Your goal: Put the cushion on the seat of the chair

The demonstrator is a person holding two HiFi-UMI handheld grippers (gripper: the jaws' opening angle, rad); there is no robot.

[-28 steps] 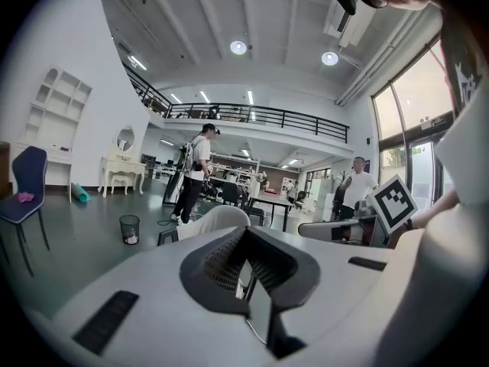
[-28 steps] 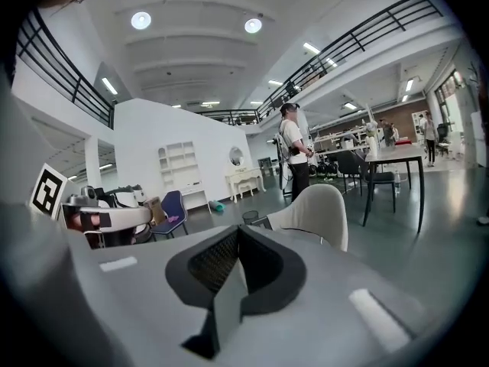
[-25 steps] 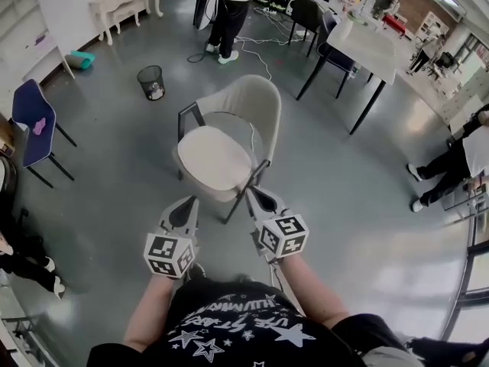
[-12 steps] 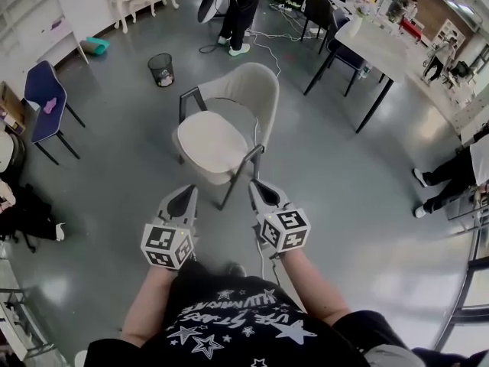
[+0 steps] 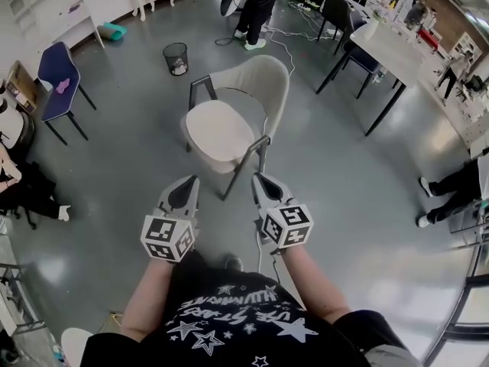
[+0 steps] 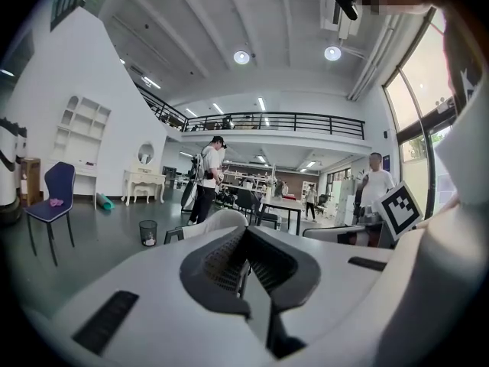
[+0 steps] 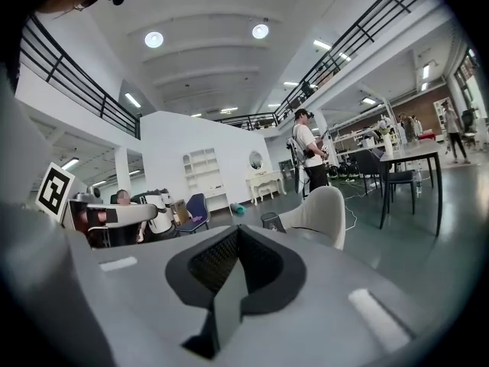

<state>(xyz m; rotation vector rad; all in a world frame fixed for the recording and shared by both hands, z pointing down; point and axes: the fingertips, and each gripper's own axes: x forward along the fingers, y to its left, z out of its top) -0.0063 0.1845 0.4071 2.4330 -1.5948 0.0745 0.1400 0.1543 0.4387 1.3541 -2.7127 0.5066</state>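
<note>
The left gripper (image 5: 186, 183) and the right gripper (image 5: 263, 182) are pointing forward, side by side. The jaws of each are pressing together, with nothing between them. Just past them the chair (image 5: 260, 82) is standing on the grey floor (image 5: 344, 182). The pale cushion (image 5: 218, 128) is lying flat on its seat. Farther off, a bin (image 5: 176, 58) is sitting on the floor and a person (image 5: 256, 6) is standing.

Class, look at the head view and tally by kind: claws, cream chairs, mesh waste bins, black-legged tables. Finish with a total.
claws: 2 (left claw, right claw)
cream chair: 1
mesh waste bin: 1
black-legged table: 1
Total: 5
</note>
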